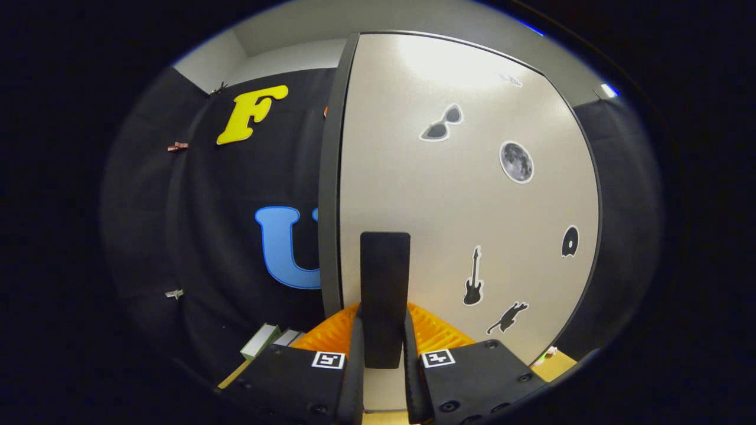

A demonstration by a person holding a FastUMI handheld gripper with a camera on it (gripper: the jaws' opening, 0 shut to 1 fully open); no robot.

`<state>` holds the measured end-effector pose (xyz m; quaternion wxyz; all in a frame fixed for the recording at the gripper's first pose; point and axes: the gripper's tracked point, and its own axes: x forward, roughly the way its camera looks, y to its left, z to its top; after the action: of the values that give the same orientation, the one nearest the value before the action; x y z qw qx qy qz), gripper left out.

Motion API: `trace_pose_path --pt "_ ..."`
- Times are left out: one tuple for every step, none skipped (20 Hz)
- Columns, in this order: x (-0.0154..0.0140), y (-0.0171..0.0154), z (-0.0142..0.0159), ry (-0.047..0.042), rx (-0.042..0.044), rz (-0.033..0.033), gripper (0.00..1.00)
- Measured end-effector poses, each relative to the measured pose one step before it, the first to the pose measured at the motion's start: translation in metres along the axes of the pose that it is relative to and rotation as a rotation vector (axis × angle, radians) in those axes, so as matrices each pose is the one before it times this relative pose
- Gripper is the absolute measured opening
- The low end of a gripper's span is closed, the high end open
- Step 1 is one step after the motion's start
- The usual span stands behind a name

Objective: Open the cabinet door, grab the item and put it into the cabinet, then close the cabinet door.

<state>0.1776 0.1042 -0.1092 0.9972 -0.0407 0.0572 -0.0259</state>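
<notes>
A pale cabinet door filled the centre and right of the frame, its dark left edge running top to bottom just left of centre. Small stickers dotted it: sunglasses toward the top, a moon at right, a guitar and a cat lower down. At bottom centre, the gripper stood nearly closed, its two fingers pressing on either side of an upright dark handle mounted on the door.

The step appeared to be working the door by this handle. To do it well, the grip should stay firm and the hand should follow the door's arc rather than a straight line, so the handle would not slip out.

At lower left, near the fingers, lay boxed items, possibly the thing to stow; that was uncertain.
</notes>
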Motion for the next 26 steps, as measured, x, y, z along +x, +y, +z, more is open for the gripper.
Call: trace_pose_path --pt "-0.00031 0.00151 -0.00017 -0.00366 -0.01083 0.01054 0.23" --pt "0.00003 0.00010 -0.00130 0.00871 0.00172 0.01827 0.22" --pt "-0.00038 -0.00140 0.00056 0.00758 0.00893 0.01537 0.22" --pt "-0.00192 0.00111 -0.00128 0.00758 0.00669 0.01057 0.22" --pt "-0.00222 -0.00032 -0.00012 0.00596 -0.00095 0.00557 0.23" --pt "-0.00446 0.00062 0.00190 -0.00514 -0.00802 0.00164 0.23" --pt "-0.00474 0.00133 0.00160 -0.00237 0.00003 0.00551 0.23" --pt "-0.00586 0.00127 0.00416 -0.00340 0.01341 0.01863 0.23" --pt "-0.00710 0.00383 0.00369 0.00696 0.00772 0.02934 0.22" --pt "-0.00439 -0.00005 -0.00104 0.00126 0.00197 0.02591 0.22" --pt "-0.00747 -0.00042 0.00002 0.00742 -0.00041 0.02284 0.22" --pt "-0.00965 0.00044 0.00067 0.00034 -0.00184 0.02179 0.22" --pt "-0.01226 0.00039 0.00079 0.00292 -0.00259 0.01750 0.22" --pt "-0.01179 -0.00067 0.00236 -0.00740 -0.00004 0.01380 0.22" --pt "-0.01343 0.00042 0.00175 0.00282 -0.00595 0.01792 0.11" --pt "-0.00067 -0.00166 -0.00023 0.00556 0.01028 0.01872 0.11" --pt "-0.00595 -0.00196 -0.00059 0.00137 0.01339 0.01329 0.11" --pt "-0.00666 0.00007 0.00102 -0.00450 0.00723 0.00864 0.11" --pt "-0.00371 -0.00247 -0.00124 0.00255 -0.00291 0.00445 0.11" --pt "-0.00520 -0.00224 0.00064 0.00027 -0.00838 0.00581 0.11" --pt "-0.00674 -0.00171 -0.00013 0.00275 -0.00433 0.00677 0.11" --pt "-0.00647 -0.00203 0.00095 -0.00078 0.00649 0.00728 0.11" --pt "-0.00643 -0.00399 -0.00059 0.00494 0.01189 0.00737 0.11" --pt "-0.00608 -0.00427 0.00129 -0.00093 0.00711 -0.00412 0.11" --pt "-0.00724 -0.00415 0.00096 -0.00167 -0.00071 -0.01319 0.11" --pt "-0.00601 -0.00389 0.00038 -0.00117 -0.00480 -0.01524 0.11"
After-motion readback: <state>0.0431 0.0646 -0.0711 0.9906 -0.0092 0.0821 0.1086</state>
